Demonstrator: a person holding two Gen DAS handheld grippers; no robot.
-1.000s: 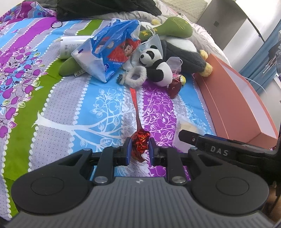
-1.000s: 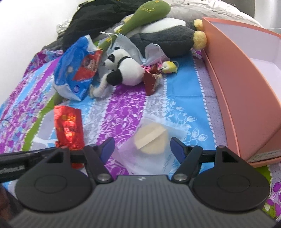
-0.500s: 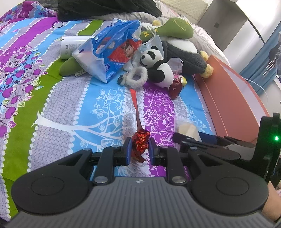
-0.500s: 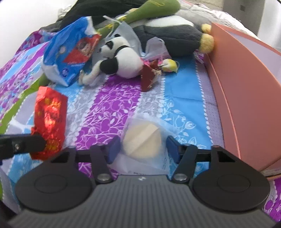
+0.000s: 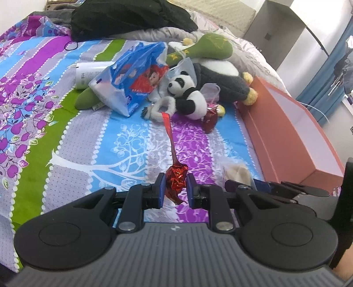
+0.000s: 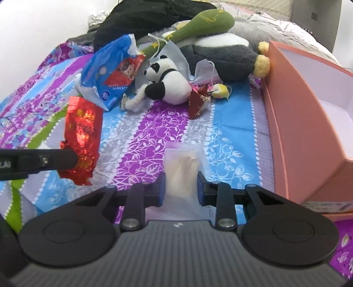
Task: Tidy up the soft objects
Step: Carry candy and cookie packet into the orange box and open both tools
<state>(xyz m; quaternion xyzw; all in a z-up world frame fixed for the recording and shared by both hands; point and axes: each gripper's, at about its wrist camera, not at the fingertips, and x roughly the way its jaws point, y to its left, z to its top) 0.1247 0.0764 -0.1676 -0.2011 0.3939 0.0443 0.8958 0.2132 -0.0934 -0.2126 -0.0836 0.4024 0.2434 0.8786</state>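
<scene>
My left gripper [image 5: 175,189] is shut on a shiny red foil packet [image 5: 176,183] and holds it above the bed; the packet also shows at the left of the right wrist view [image 6: 81,141]. My right gripper [image 6: 179,187] is shut on a clear plastic pouch with a beige pad inside [image 6: 182,167]; in the left wrist view the pouch [image 5: 237,173] shows just beyond the right gripper's fingers. A small panda plush [image 5: 187,97] [image 6: 167,84] lies further back in a pile of soft toys.
An open orange box [image 5: 286,132] [image 6: 308,123] lies along the right. The pile holds a blue plastic bag [image 5: 134,81], a green plush [image 5: 209,49], a big grey plush [image 6: 222,59], a small dark red box [image 6: 198,103] and black clothing [image 5: 132,19].
My right gripper has closed on the clear pouch, which now stands squeezed between its fingers. My left gripper keeps hold of the red packet and has barely moved.
</scene>
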